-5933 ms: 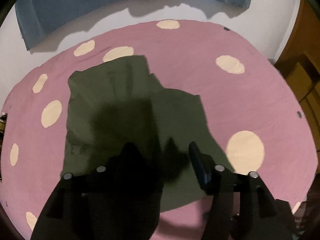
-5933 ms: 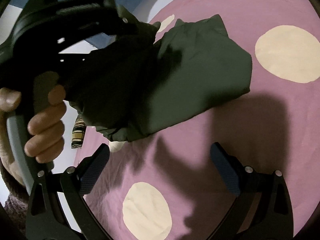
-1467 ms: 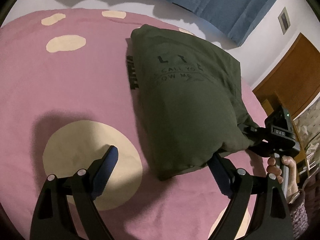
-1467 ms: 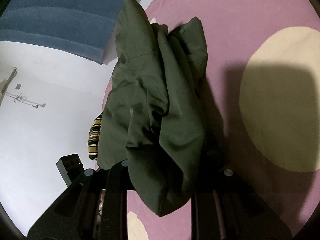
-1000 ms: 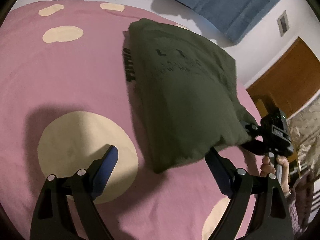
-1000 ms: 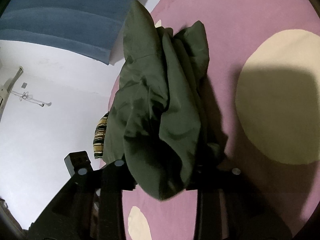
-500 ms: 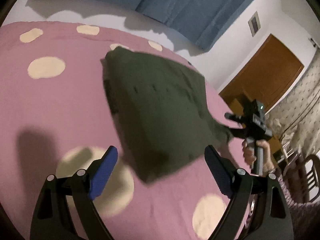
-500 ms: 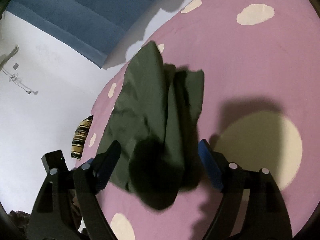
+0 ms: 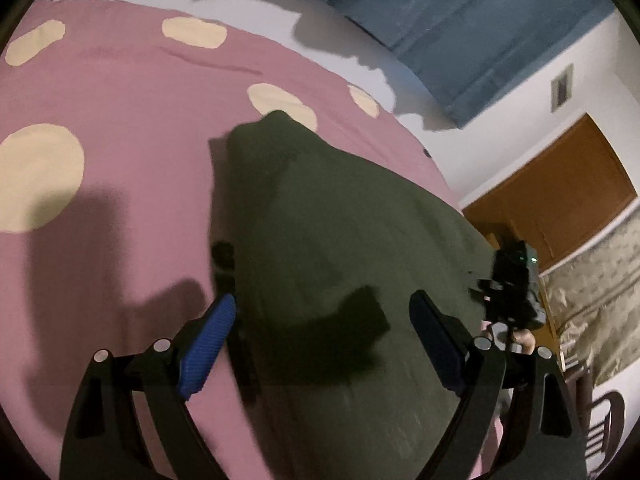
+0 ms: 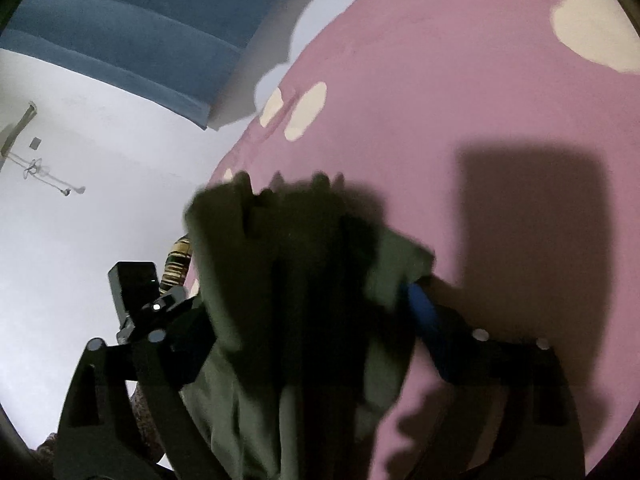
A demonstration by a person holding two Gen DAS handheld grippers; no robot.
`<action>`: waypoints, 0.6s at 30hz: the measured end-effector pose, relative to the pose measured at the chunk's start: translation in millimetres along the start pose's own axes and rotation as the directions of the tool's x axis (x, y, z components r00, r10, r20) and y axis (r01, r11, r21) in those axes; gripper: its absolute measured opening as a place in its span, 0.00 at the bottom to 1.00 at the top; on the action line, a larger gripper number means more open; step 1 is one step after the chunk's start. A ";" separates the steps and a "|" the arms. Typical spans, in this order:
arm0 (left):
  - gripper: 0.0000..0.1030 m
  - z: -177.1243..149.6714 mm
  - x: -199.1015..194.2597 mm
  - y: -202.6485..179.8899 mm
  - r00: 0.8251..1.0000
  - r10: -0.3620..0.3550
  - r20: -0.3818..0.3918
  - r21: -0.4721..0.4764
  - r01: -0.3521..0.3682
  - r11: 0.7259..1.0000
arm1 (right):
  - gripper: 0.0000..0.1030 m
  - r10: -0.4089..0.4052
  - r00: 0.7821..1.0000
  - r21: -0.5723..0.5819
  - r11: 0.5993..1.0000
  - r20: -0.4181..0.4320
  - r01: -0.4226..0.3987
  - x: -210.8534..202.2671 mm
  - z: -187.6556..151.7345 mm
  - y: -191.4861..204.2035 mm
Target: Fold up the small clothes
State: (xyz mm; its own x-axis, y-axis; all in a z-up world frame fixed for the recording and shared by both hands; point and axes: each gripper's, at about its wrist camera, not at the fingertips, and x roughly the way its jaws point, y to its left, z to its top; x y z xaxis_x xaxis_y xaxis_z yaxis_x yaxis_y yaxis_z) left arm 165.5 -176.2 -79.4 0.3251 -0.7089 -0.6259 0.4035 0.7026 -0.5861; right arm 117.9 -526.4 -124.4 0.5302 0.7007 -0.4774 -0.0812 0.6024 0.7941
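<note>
Released since a second ago: right tongs (image 10: 308, 312) have just been spreading, olive shirt (image 9: 340, 248) loose between them, now flat on the pink spotted bed cover (image 9: 132, 92). Left tongs (image 9: 320, 320) spread wide over shirt's near-left edge. Bare cover left and far; bed edge right.
</note>
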 end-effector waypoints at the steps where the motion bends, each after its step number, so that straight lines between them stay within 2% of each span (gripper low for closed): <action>1: 0.85 3.1 5.1 1.8 1.000 0.004 -0.007 -0.009 -0.004 1.000 | 0.91 0.000 1.000 0.000 1.000 0.000 0.000 2.1 3.2 -1.0; 4: 0.85 9.3 20.5 6.6 0.999 0.014 -0.032 -0.033 -0.015 0.999 | 0.91 -0.007 1.000 0.002 1.000 -0.005 0.007 13.6 14.0 -2.6; 9: 0.86 12.3 35.1 20.9 0.998 -0.039 -0.049 -0.106 0.034 0.994 | 0.98 -0.030 0.999 -0.032 0.999 -0.028 0.029 23.0 21.7 3.1; 12: 0.86 11.9 34.1 19.1 0.999 -0.031 -0.043 -0.072 0.028 0.997 | 0.96 -0.050 0.998 -0.050 0.998 -0.028 0.049 23.6 21.3 7.8; 13: 0.86 12.6 34.2 17.2 0.999 -0.022 -0.042 -0.055 0.020 0.998 | 0.91 -0.059 0.998 -0.055 0.997 -0.027 0.058 23.0 20.4 9.1; 15: 0.82 12.0 34.9 13.5 0.999 0.017 -0.039 -0.007 -0.017 1.000 | 0.58 -0.062 0.997 -0.066 0.996 -0.053 0.059 24.8 18.5 10.6; 16: 0.78 11.4 35.2 11.8 0.999 0.033 -0.036 0.012 -0.032 0.999 | 0.55 -0.045 0.997 -0.050 0.998 -0.063 0.042 27.2 18.6 9.4; 17: 0.77 10.8 35.2 11.0 0.998 0.046 -0.030 0.026 -0.046 0.999 | 0.47 -0.041 0.997 -0.036 0.999 -0.061 0.039 29.1 18.4 8.4; 18: 0.73 9.7 33.2 11.1 0.998 0.065 -0.022 0.042 -0.064 0.997 | 0.45 -0.033 0.998 -0.036 0.999 -0.062 0.031 29.8 17.2 8.6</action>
State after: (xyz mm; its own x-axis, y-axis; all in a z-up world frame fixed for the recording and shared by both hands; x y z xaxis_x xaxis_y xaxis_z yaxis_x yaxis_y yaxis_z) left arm 189.1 -192.5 -101.7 0.3314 -0.6600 -0.6742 0.4174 0.7434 -0.5226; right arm 147.5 -506.9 -125.3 0.4797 0.7024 -0.5258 -0.0949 0.6373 0.7648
